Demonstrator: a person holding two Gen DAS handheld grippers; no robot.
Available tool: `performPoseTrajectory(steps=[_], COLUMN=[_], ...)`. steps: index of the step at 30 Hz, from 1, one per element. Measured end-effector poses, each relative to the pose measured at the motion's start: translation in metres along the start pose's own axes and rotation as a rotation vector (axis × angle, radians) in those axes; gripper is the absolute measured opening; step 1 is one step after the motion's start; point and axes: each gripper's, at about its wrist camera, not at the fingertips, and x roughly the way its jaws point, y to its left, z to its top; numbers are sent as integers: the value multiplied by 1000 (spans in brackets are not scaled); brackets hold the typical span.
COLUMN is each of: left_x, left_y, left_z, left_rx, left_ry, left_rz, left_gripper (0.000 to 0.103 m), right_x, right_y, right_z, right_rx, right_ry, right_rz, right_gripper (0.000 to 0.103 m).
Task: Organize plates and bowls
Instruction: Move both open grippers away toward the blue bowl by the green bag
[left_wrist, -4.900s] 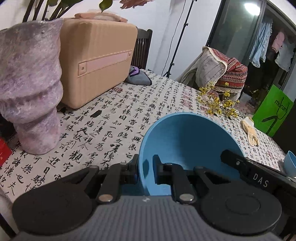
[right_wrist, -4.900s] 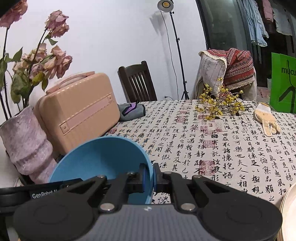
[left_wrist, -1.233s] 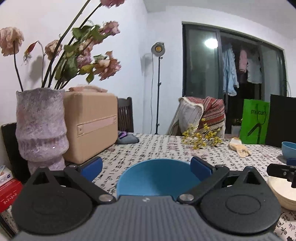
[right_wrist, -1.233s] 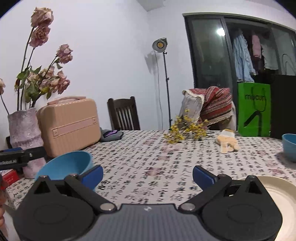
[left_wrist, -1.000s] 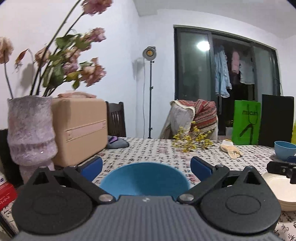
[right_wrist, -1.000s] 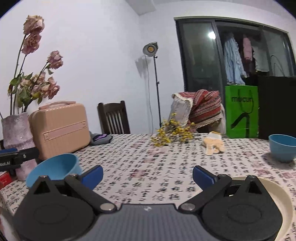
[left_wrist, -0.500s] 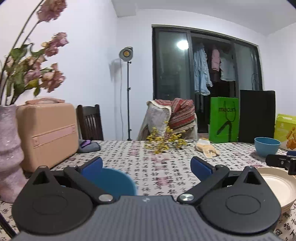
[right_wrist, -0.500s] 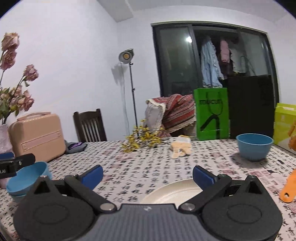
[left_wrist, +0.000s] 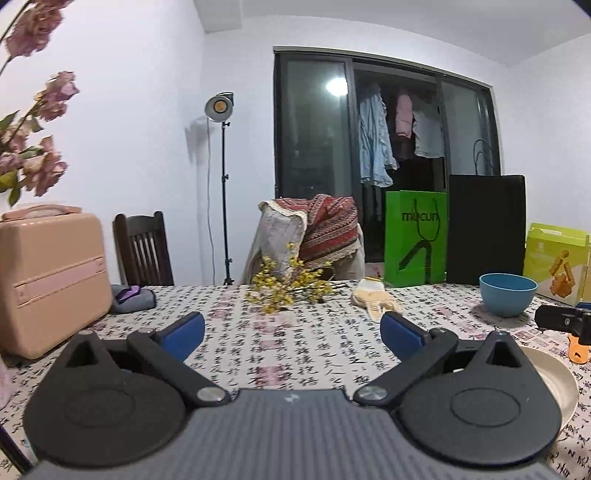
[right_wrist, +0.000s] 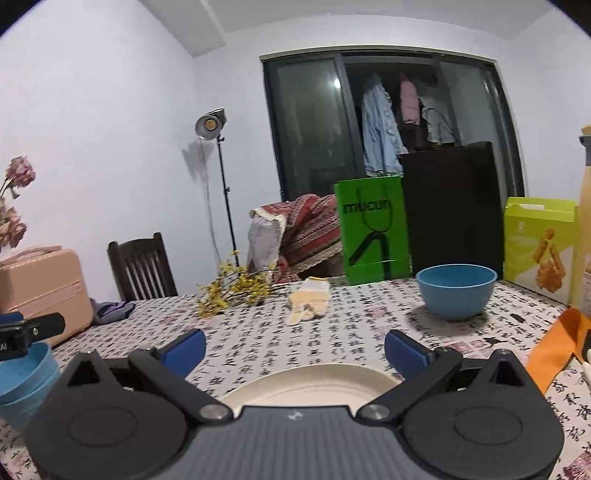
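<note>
Both claws now spread wide and empty: left claw (left_wrist: 291, 328) no longer has the stacked bowls in front of it, right claw (right_wrist: 293, 349) has swung off them too. Stacked bowls (right_wrist: 22, 373) sit at far left on the surface (right_wrist: 332, 332), so that pair reads as done. Plate (right_wrist: 310, 387) lies just ahead of the right claw, likely next. Further back, the lone bowl (right_wrist: 456, 291) remains unstacked.

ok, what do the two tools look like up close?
Both match. The left tool and right tool have a grey ribbed body, two black teardrop plates with round discs, black link arms with silver pivot screws, and blue finger pads. No cables or sleeves visible.
</note>
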Motion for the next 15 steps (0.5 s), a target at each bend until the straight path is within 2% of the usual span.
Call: performPoseTrajectory(steps=[15], left_x=[37], left_y=[-52], left_z=[11], left_rx=[16], left_ry=[16], left_rz=[-72], left_gripper=[103], right_x=[14], right_y=[-60], right_z=[11], right_rx=[58], right_ry=[-20], right_rz=[-72], right_gripper=[103])
